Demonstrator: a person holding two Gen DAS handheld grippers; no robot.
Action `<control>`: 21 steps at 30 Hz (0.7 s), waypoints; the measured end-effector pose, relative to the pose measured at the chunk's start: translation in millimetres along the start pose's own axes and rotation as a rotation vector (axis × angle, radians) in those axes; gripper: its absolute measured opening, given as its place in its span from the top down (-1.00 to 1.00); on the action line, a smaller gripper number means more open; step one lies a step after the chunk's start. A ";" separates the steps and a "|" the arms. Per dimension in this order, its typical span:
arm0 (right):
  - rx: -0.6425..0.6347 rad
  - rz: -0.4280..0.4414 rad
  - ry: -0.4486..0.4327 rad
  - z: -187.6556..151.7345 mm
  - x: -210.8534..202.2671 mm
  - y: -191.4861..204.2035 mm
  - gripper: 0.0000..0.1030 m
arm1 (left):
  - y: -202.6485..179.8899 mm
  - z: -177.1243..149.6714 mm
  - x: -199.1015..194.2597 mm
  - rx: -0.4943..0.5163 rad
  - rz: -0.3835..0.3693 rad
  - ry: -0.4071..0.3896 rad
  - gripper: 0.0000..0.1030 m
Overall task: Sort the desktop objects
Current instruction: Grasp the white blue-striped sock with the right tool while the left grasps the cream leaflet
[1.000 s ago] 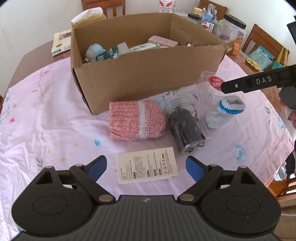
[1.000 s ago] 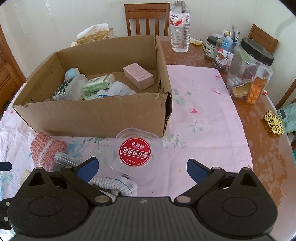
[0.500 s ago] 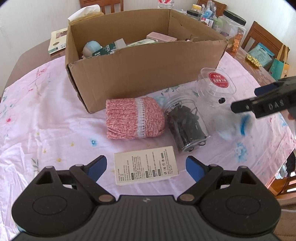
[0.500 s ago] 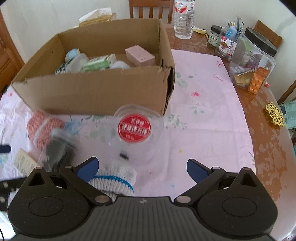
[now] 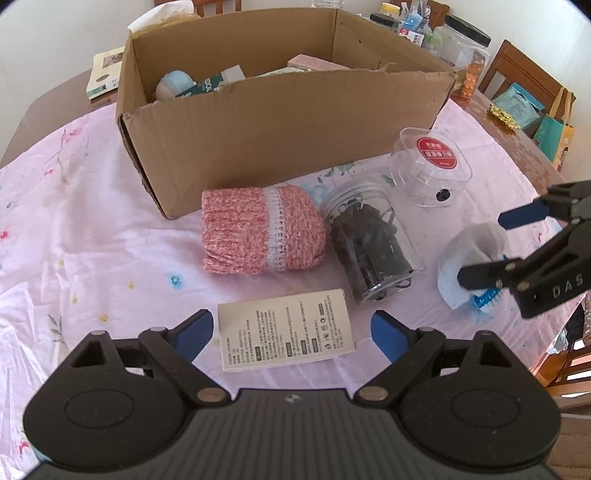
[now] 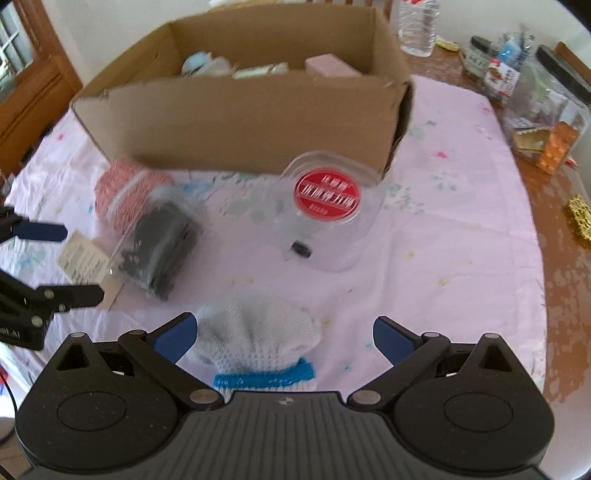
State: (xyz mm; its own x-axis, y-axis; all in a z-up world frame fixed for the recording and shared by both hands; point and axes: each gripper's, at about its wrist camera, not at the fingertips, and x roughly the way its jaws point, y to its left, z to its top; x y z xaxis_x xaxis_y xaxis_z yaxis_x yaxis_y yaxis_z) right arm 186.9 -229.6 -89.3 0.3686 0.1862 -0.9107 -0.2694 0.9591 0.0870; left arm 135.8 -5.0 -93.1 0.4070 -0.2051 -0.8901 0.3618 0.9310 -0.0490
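Observation:
A white sock with a blue cuff (image 6: 258,343) lies on the pink tablecloth between the open jaws of my right gripper (image 6: 284,332); it also shows in the left wrist view (image 5: 469,266). My left gripper (image 5: 291,332) is open over a white printed card (image 5: 286,328). A pink knitted roll (image 5: 258,230), a clear jar of black clips (image 5: 369,251) on its side and a clear red-lidded tub (image 5: 430,171) lie before the cardboard box (image 5: 280,110).
The box holds several items, including a pink box (image 6: 330,66). A water bottle (image 6: 417,26), jars (image 6: 546,110) and chairs (image 5: 517,74) stand at the back right. A book (image 5: 105,72) lies at the back left. The table edge (image 6: 565,258) is at right.
My right gripper has pulled back and lowered, so the white sock now sits between its open jaws. My left gripper has moved slightly nearer the card.

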 end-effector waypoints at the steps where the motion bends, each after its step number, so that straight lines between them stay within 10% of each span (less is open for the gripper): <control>1: 0.001 0.007 0.007 -1.7 1.5 0.7 -1.00 | 0.7 -0.1 1.0 -0.002 0.002 0.003 -0.79; 21: -0.099 -0.056 0.061 -10.3 26.2 24.7 -1.00 | -6.1 0.3 29.8 0.019 0.051 0.053 -0.94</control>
State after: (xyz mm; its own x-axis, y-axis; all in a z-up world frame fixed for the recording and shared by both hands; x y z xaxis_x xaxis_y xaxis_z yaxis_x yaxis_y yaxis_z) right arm 180.7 -203.2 -115.2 0.3312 0.1169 -0.9363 -0.3374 0.9414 -0.0019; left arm 146.0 -16.8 -119.2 0.3802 -0.1405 -0.9142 0.3573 0.9340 0.0050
